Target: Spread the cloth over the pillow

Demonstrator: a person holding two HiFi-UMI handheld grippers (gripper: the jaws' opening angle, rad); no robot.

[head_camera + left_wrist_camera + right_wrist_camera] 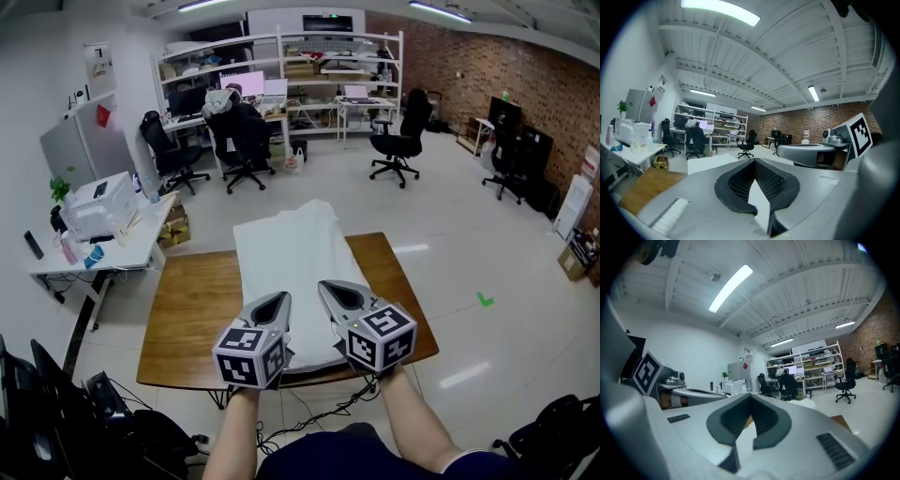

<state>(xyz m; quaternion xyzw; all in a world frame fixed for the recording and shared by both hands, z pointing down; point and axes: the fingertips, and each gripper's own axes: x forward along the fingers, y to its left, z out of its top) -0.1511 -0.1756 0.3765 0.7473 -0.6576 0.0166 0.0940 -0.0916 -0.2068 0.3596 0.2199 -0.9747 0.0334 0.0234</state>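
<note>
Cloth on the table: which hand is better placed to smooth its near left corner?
Left, probably. The left gripper, shut, hovers by that corner of the cloth; the right gripper, also shut, sits over the right side.

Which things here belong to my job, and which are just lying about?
Job: white cloth, wooden table under it, left gripper and right gripper, both shut. Pillow: not separately visible.
Lying about: printer, office chairs, shelving.

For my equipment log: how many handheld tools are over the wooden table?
2: left tool and right tool, side by side over the near end of the white cloth, both shut. None seems hidden.
</note>
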